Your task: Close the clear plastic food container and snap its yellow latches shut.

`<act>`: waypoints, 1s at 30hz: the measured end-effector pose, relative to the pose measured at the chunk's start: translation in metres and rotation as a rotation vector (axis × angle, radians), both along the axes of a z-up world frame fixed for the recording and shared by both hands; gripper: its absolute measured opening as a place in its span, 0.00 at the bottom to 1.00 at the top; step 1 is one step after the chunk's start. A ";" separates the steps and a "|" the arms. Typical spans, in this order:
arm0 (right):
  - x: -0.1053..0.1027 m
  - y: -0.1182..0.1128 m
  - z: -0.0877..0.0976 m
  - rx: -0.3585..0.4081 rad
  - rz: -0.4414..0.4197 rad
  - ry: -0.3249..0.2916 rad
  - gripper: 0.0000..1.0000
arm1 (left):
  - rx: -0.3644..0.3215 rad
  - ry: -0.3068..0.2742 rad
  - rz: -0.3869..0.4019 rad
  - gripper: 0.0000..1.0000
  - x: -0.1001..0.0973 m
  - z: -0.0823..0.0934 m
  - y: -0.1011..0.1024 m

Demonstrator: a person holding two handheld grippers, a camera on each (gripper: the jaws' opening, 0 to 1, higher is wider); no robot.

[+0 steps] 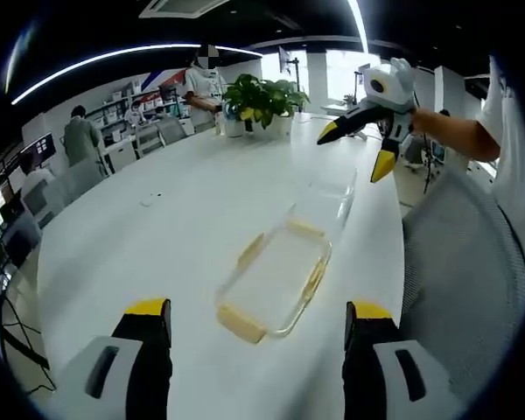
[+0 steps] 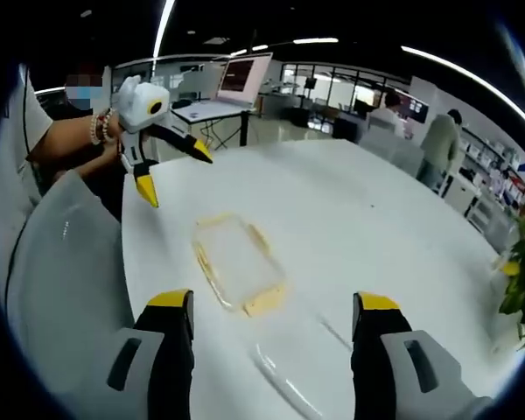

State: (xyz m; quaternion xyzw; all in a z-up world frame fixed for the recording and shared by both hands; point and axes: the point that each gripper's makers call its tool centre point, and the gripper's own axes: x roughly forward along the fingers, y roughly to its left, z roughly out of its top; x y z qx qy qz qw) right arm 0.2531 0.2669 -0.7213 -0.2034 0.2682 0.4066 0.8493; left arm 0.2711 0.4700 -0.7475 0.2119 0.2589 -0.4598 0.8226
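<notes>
Both grippers (L [image 1: 257, 317], R [image 2: 269, 304]) wide open, empty, over white table [image 1: 175, 219] w/ clear container [image 1: 276, 280], open-plan office, potted plant [image 1: 262, 101]

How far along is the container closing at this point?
Nothing looks done yet. The container sits open on the white table, its clear lid lying beside it, yellow latches unsnapped. Both the left tool and right tool are open, holding nothing. Lidding and latching remain.

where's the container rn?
The container lies on the white table, ahead of both open claws and touched by neither. In the left gripper view it lies just beyond the left claw, its lid lying open behind it.
</notes>
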 end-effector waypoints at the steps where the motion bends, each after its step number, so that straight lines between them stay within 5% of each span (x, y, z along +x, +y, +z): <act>1: 0.001 0.001 -0.001 -0.005 0.006 -0.001 0.70 | 0.012 0.004 -0.006 0.77 0.001 -0.002 0.001; 30: 0.018 0.028 -0.048 -0.176 0.242 0.090 0.62 | 0.293 0.066 -0.278 0.65 0.021 -0.054 -0.003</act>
